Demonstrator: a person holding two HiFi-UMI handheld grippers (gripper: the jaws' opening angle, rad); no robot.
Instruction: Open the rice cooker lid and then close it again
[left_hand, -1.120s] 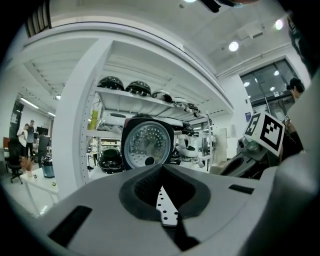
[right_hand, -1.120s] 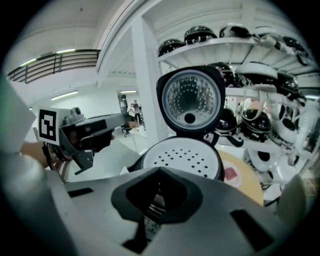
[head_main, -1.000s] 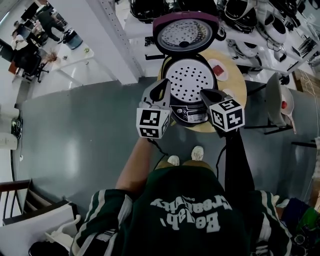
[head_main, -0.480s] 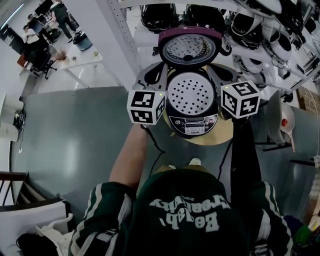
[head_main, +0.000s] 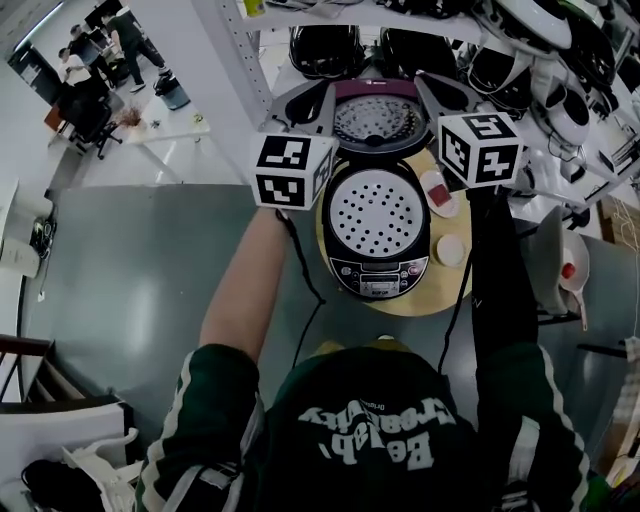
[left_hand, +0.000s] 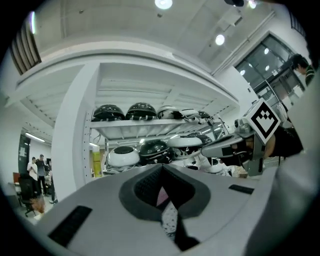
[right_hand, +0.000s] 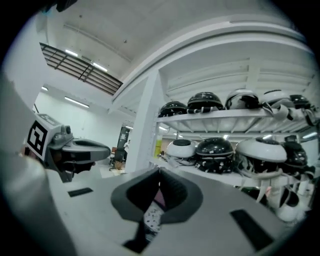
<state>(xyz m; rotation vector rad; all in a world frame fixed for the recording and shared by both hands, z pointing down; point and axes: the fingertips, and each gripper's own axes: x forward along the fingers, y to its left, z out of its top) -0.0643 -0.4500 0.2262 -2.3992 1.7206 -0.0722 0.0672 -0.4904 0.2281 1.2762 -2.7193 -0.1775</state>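
Within the last second the left gripper (head_main: 322, 95) and right gripper (head_main: 428, 88), each with jaws pressed together on nothing, have risen from the rice cooker (head_main: 375, 235) front to flank its raised lid (head_main: 380, 118) at the far side, so opening looks finished and closing seems next.

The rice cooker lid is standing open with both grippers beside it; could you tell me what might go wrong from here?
The left gripper and right gripper both have shut jaws, so pushing the lid down with bare tips could slip off its rim. A hard shove might also slide the rice cooker on the small round table into the two dishes beside it.
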